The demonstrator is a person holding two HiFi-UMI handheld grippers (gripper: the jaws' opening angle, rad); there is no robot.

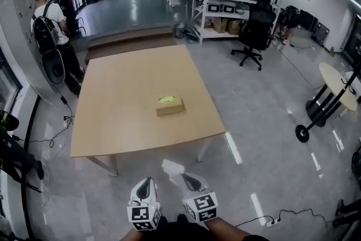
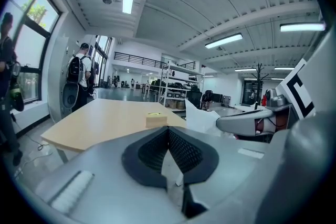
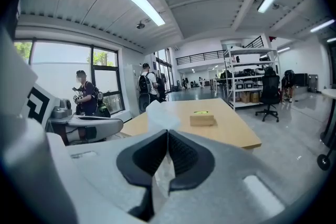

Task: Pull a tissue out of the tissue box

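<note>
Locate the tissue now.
The tissue is pinched in the right gripper at the head view's bottom centre, over the floor, short of the table.

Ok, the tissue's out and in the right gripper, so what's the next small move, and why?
Probably bring the right gripper forward over the table and open it: the tissue is clear of the tissue box, pinched in its shut jaws, and hangs above the floor short of the table.

Hand-held grippers [image 1: 148, 182] [image 1: 188, 179] are grey — black ribbed pads [image 2: 184, 152], black-and-white marker cubes [image 1: 144, 216].
</note>
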